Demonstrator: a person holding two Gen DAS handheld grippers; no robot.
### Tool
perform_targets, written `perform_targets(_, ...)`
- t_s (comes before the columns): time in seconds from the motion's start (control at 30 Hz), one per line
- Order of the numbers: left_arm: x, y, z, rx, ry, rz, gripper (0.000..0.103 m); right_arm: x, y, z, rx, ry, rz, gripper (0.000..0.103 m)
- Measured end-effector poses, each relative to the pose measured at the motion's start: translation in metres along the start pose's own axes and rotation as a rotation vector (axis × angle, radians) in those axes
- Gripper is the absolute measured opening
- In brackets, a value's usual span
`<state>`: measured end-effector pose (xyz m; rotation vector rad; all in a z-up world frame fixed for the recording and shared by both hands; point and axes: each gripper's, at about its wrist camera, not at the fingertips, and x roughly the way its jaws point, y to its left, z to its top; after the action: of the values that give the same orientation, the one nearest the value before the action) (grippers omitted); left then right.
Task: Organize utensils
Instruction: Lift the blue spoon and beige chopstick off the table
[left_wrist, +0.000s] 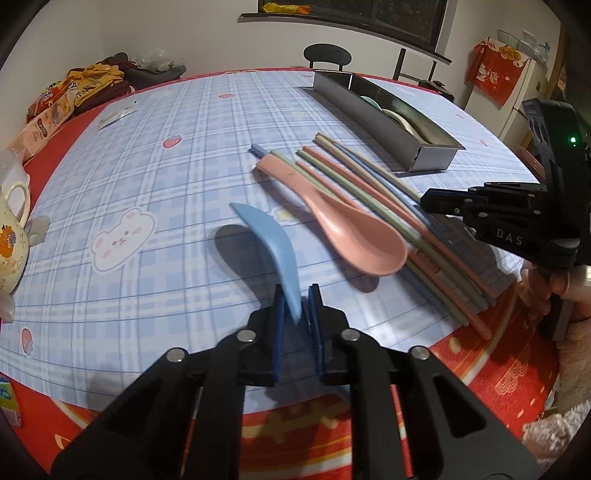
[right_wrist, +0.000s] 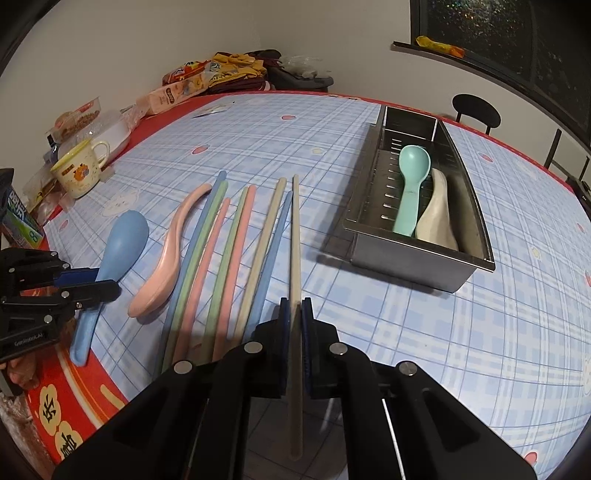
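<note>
My left gripper is shut on the handle of a blue spoon, its bowl pointing away over the table; it also shows in the right wrist view. My right gripper is shut on a beige chopstick that points toward the far side. A pink spoon lies beside several coloured chopsticks on the table. A steel utensil tray at the right holds a teal spoon and a white spoon.
A mug, snack packets and clothes stand along the table's far left edge. A black chair stands behind the table. The red tablecloth edge is near me.
</note>
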<state>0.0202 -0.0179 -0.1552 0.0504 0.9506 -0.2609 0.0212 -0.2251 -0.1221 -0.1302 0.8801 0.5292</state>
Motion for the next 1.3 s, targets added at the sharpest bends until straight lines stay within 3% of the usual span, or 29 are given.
perform_targets(0.87, 0.007, 0.013, 0.006, -0.004, -0.044, -0.025, 0.013, 0.007, 0.012, 0.006, -0.072, 0.007, -0.087, 0.007)
perform_targets(1.1, 0.007, 0.019, 0.005, -0.033, -0.049, -0.064, 0.011, 0.004, 0.018, 0.003, -0.100, -0.013, -0.124, 0.007)
perform_targets(1.3, 0.004, 0.025, 0.005, -0.070, -0.065, -0.069, 0.011, -0.011, 0.009, 0.002, -0.057, -0.084, -0.119, 0.007)
